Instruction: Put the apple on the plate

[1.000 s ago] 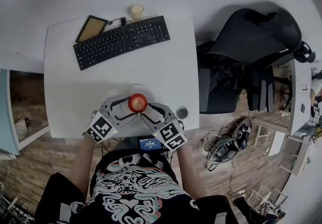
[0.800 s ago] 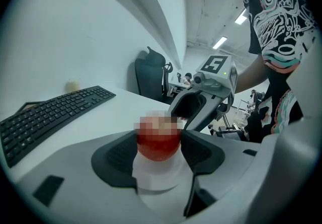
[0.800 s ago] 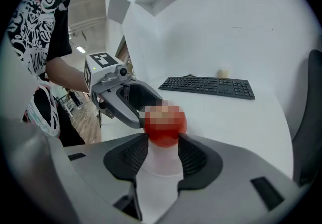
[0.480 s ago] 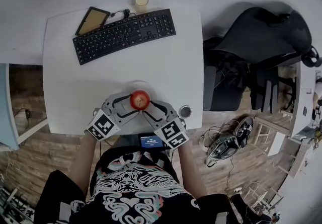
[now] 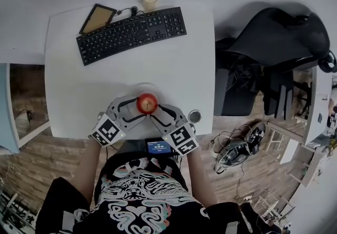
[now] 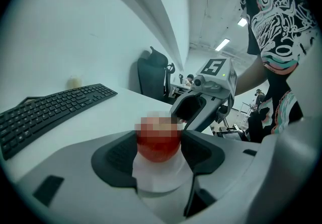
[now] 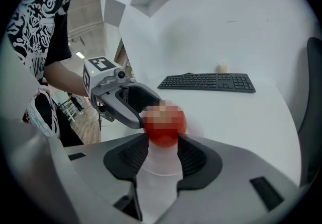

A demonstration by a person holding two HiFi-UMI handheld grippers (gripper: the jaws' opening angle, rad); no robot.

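Apple (image 5: 147, 103), red, hangs near the front edge of the white surface (image 5: 95, 85); we see left gripper (image 5: 140, 108) and right gripper (image 5: 155, 112) tongs both clamped onto it.

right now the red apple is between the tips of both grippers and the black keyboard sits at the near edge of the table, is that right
Not quite: the head view shows the black keyboard at the far edge of the table. The red apple is between the tips of the left gripper and right gripper.
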